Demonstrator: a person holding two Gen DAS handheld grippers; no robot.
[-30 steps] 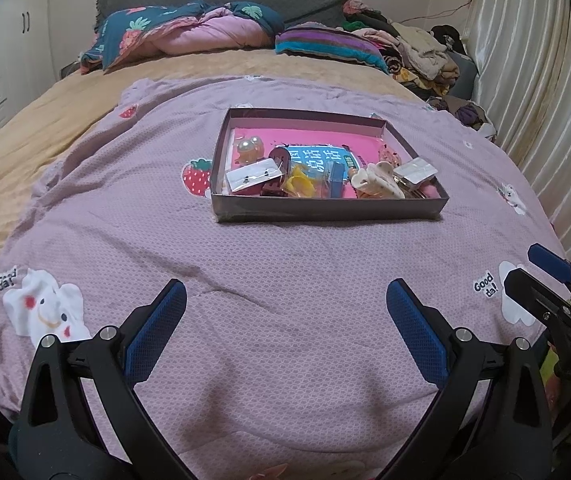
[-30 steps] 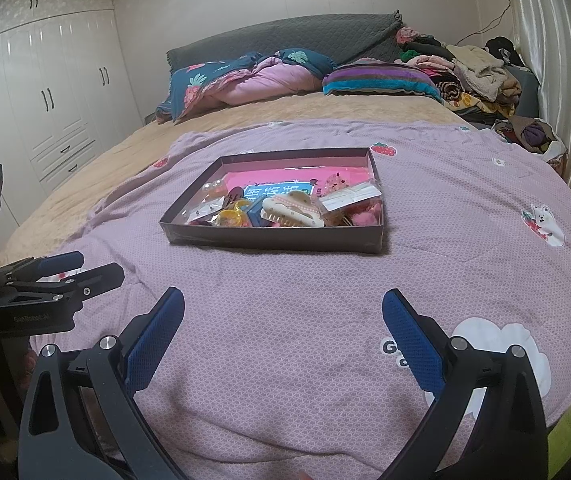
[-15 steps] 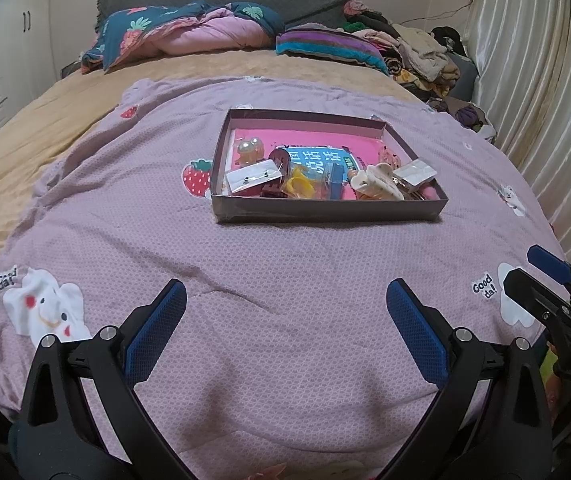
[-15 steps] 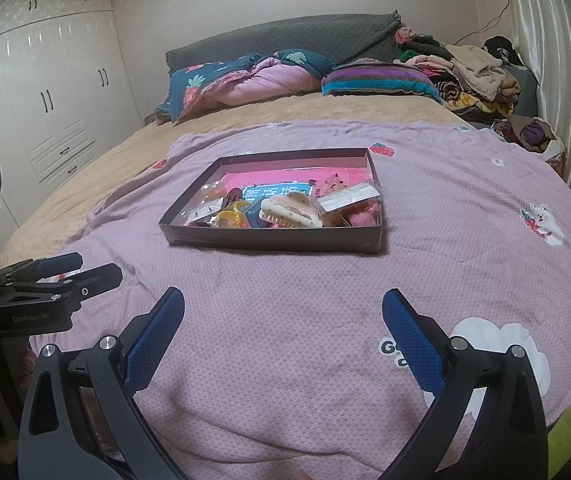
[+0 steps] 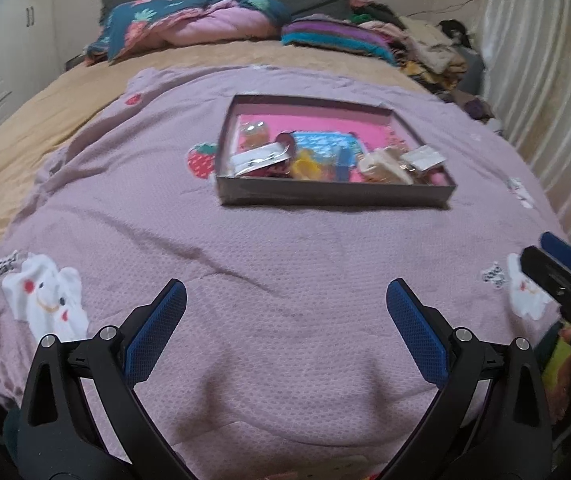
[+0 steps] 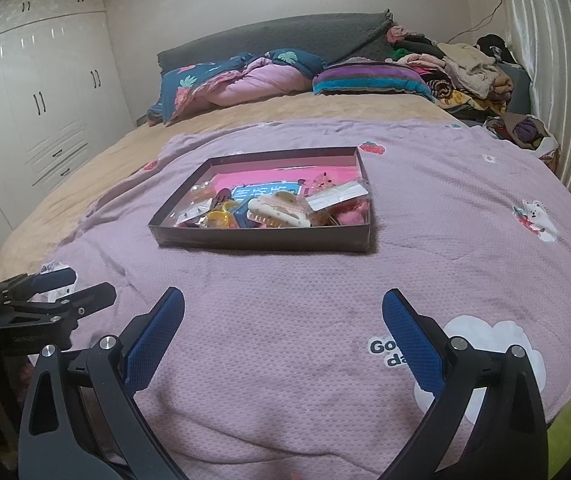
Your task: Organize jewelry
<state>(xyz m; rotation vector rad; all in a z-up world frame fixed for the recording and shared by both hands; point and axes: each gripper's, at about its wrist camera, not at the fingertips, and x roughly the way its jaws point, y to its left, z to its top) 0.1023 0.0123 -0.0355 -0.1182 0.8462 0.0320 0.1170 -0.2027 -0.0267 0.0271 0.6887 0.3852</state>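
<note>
Left gripper (image 5: 285, 304) spread wide, holding nothing, low over the lilac quilt (image 5: 285, 248). Right gripper (image 6: 283, 312) likewise agape and unladen. Straight ahead of both, well beyond the fingertips: shallow dark box (image 6: 265, 240) on the quilt, holding a cream claw clip (image 6: 277, 212), yellow clip (image 5: 305, 168), carded earrings (image 5: 259, 158).

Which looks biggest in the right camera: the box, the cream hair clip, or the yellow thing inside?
1. Box, by far the largest.
2. Cream hair clip.
3. Yellow thing, smallest, though it is partly hidden, so this is unsure.
</note>
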